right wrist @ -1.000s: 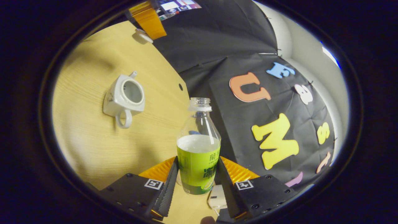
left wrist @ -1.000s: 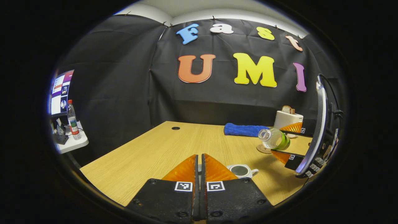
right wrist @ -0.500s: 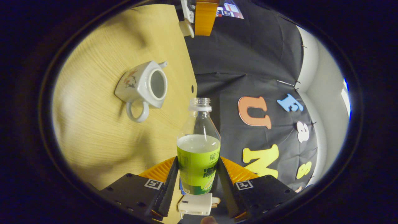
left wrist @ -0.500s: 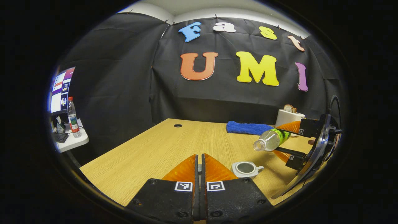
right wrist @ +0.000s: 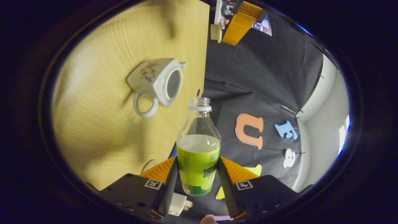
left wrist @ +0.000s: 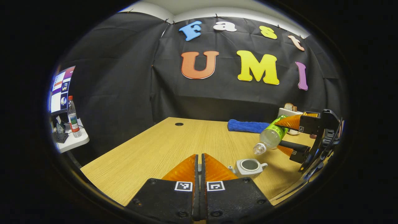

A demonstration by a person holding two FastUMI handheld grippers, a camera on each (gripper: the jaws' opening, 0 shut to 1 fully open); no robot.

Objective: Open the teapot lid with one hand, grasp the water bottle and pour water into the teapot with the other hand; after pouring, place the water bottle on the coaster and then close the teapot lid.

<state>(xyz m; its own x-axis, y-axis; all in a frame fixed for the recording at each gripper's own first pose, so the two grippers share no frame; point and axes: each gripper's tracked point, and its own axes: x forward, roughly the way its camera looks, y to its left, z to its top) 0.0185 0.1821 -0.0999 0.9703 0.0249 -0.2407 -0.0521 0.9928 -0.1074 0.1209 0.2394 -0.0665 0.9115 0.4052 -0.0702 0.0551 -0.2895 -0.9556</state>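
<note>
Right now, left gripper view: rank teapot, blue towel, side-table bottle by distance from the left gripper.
1. Teapot, lid off, on the table just right of the left gripper.
2. Blue towel, far right of the table, near the wall.
3. Side-table bottle, far left, off the table.

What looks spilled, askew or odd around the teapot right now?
Nothing stands out. The water bottle is tilted, mouth down toward the open teapot, in the right gripper; no spill shows on the table.

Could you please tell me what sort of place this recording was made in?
Probably a recording booth set up for household tasks: black cloth walls enclose a wooden table holding a teapot, a blue towel and a toaster, with a monitor on a side desk.
</note>
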